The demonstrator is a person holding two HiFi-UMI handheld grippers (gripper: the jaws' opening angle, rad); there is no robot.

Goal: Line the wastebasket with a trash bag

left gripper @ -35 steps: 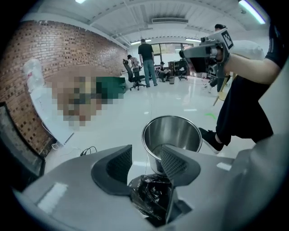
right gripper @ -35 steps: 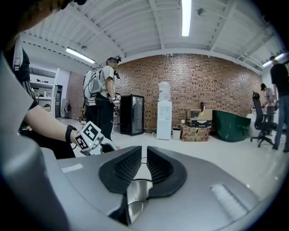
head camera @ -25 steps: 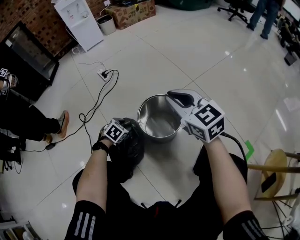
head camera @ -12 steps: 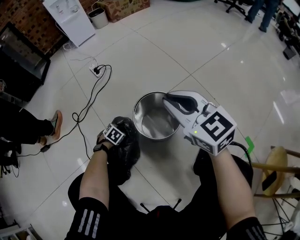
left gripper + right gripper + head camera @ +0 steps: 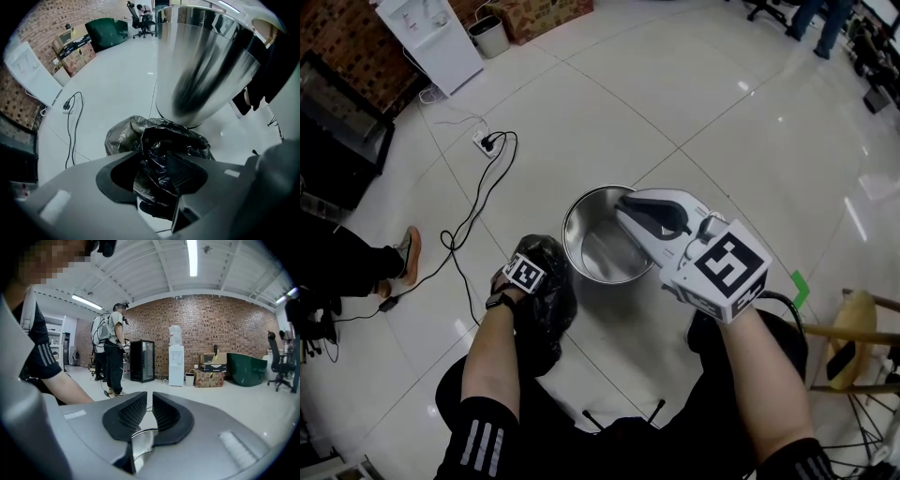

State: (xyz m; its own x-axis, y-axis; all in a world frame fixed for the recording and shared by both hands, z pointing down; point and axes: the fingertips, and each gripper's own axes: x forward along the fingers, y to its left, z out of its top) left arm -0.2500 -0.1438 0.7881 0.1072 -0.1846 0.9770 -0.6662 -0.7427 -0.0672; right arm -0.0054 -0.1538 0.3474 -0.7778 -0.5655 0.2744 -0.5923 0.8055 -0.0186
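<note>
A shiny steel wastebasket (image 5: 581, 208) stands upright on the white tiled floor; the left gripper view has it (image 5: 206, 65) close behind the bag. My right gripper (image 5: 625, 204) is shut on its near right rim, and a strip of steel shows between the pads (image 5: 149, 401). A crumpled black trash bag (image 5: 551, 302) lies bunched on the floor just left of the basket. My left gripper (image 5: 158, 163) points down into it, its jaws have just been closing, and a wad of bag (image 5: 159, 136) sits pinched between them. Only its marker cube (image 5: 525, 274) shows from above.
A power strip (image 5: 483, 142) with a black cable (image 5: 459, 234) lies on the floor at the left. A white dispenser (image 5: 427, 37), a small bin (image 5: 490, 36) and a cardboard box (image 5: 548, 14) stand at the back. A wooden stool (image 5: 853, 323) is at the right, a bystander's shoe (image 5: 408, 253) at the left.
My left gripper has come down with the black bag, which now rests lower on the floor beside the basket. The right gripper has stayed on the rim.
</note>
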